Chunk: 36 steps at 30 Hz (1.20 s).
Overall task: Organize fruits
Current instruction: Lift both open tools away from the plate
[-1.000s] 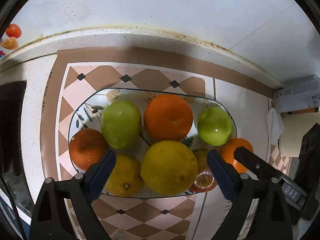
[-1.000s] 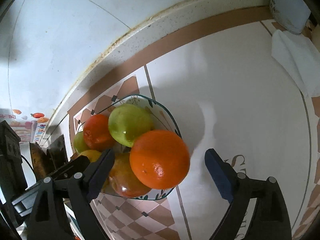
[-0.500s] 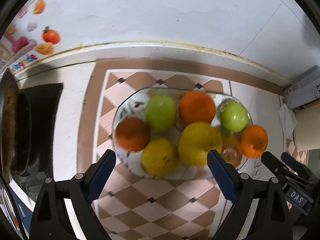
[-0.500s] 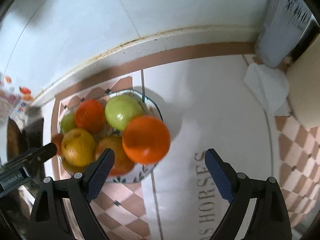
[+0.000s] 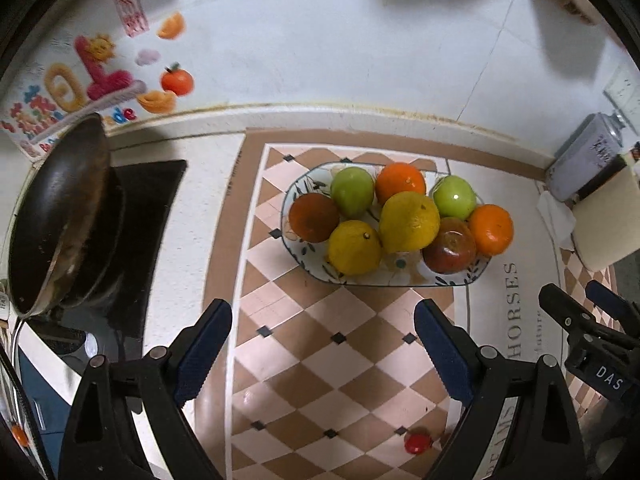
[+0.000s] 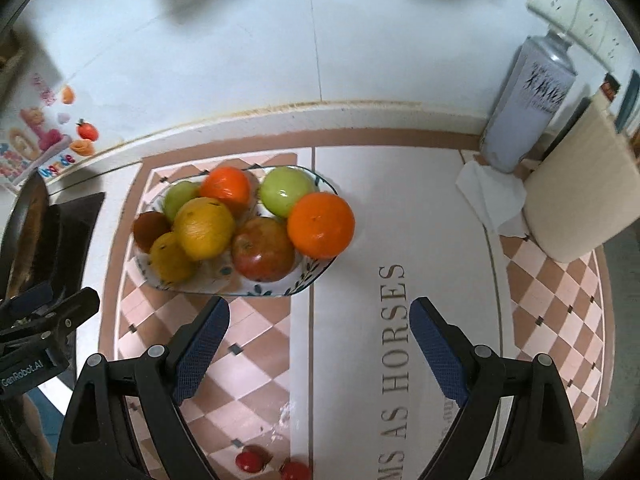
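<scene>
A patterned oval dish (image 5: 458, 281) (image 6: 308, 282) on the checked mat holds several fruits: two green apples (image 5: 353, 191), oranges (image 5: 490, 229) (image 6: 321, 225), yellow citrus (image 5: 409, 221) (image 6: 204, 227) and a red apple (image 5: 450, 245) (image 6: 263, 249). My left gripper (image 5: 323, 336) hangs open above the mat, in front of the dish, nothing between its blue pads. My right gripper (image 6: 319, 334) is open too, in front of the dish's right end, empty. Small red fruits (image 6: 249, 461) (image 5: 417, 443) lie on the mat near the bottom edge.
A dark wok (image 5: 60, 216) sits on a black stove at the left. A spray can (image 6: 528, 100), a crumpled tissue (image 6: 492, 196) and a paper roll (image 6: 580, 204) stand at the right. The tiled wall with stickers (image 5: 92, 80) rises behind the counter.
Both grippers have pulled up and back from the dish, which now looks smaller and farther. Their jaws stay as wide as before, empty. The wok and spray can have come into view.
</scene>
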Each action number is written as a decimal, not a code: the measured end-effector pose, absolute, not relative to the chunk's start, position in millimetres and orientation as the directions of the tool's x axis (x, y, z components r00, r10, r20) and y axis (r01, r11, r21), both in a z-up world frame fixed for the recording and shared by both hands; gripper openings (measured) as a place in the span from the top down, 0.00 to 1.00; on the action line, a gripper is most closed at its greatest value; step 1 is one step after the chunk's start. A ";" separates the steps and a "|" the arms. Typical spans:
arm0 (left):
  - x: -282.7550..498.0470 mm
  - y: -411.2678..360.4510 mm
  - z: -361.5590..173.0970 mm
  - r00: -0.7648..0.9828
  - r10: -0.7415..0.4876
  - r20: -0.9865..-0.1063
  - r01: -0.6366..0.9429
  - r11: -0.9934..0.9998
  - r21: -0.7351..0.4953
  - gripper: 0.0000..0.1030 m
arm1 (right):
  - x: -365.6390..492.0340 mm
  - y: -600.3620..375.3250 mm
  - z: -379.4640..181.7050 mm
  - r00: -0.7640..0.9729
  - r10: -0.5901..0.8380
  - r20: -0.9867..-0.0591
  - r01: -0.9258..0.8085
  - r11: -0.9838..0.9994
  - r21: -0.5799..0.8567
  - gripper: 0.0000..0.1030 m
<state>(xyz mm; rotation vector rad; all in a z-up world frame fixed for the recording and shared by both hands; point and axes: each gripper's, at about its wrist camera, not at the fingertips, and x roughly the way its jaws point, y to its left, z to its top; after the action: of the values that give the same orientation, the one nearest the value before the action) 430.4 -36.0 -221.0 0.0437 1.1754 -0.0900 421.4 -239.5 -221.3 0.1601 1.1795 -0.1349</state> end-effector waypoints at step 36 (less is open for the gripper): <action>314.5 -15.8 -125.2 0.569 -0.096 -0.817 0.131 0.991 -0.025 0.01 | 297.6 -210.2 -99.0 0.558 0.020 -0.830 0.167 0.977 0.136 0.02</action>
<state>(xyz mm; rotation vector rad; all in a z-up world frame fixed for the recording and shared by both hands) 314.5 -15.8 -125.2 0.0397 0.9565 -0.1336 297.6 -210.2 -99.0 0.2078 0.9768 -0.0873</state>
